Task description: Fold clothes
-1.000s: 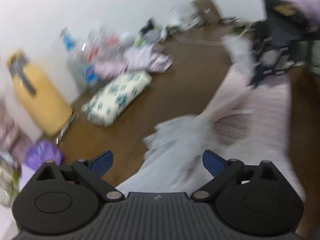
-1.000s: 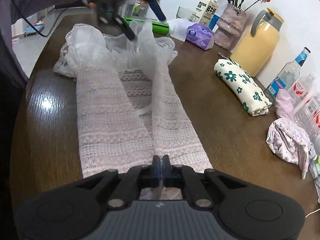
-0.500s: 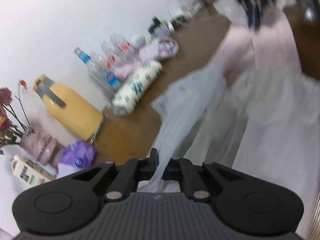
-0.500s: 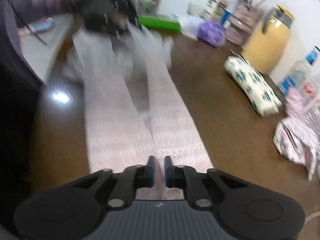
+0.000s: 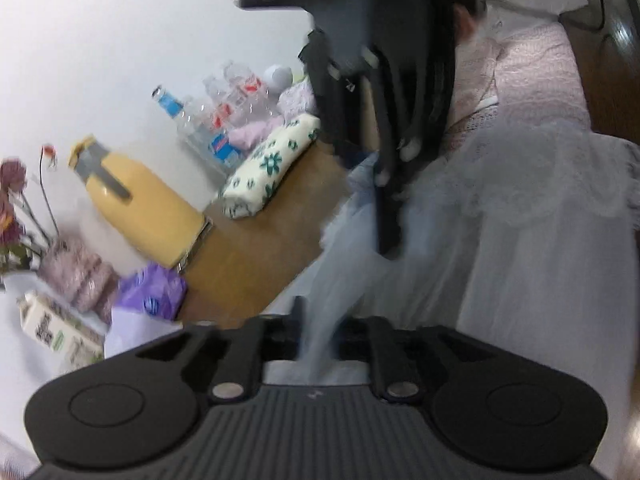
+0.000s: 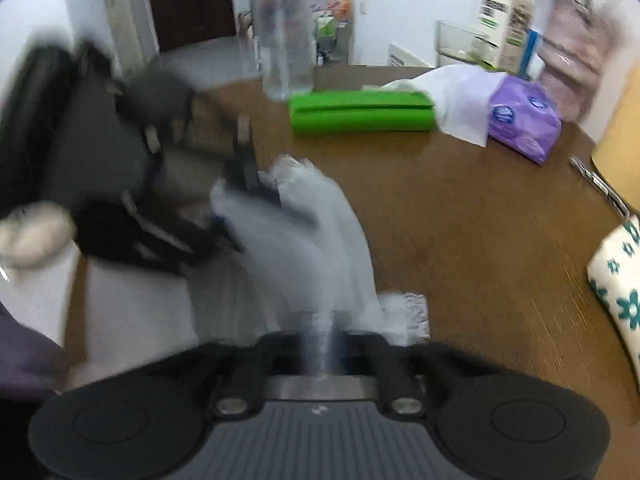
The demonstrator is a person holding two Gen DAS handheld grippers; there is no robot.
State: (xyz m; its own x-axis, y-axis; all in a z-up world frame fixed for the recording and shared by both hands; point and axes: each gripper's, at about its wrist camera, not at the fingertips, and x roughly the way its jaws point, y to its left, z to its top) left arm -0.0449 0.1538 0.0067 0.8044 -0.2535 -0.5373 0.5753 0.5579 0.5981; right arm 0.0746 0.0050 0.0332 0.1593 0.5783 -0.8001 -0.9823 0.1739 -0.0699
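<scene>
A pale pink lace garment (image 5: 532,80) with a white tulle layer (image 5: 520,260) lies on the brown table (image 6: 480,240). My left gripper (image 5: 320,326) has a bunched strip of the tulle running between its fingers. Its jaws are opening and stand visibly apart. My right gripper (image 6: 320,336) is shut on a fold of the white fabric (image 6: 320,240), which rises blurred ahead of it. In the left wrist view the right gripper (image 5: 386,232) hangs close in front, over the tulle. The right wrist view shows the left gripper (image 6: 244,172) blurred at the left.
A yellow jug (image 5: 140,208), a folded floral cloth (image 5: 268,172) and plastic bottles (image 5: 208,120) line the wall side. A green pouch (image 6: 360,114), a purple tissue pack (image 6: 524,120), a clear bottle (image 6: 284,40) and a carton (image 6: 504,16) stand at the far end.
My right gripper has swept along the table toward the left one, carrying its end of the garment over. The left gripper closed on the tulle, and its jaws now stand apart again.
</scene>
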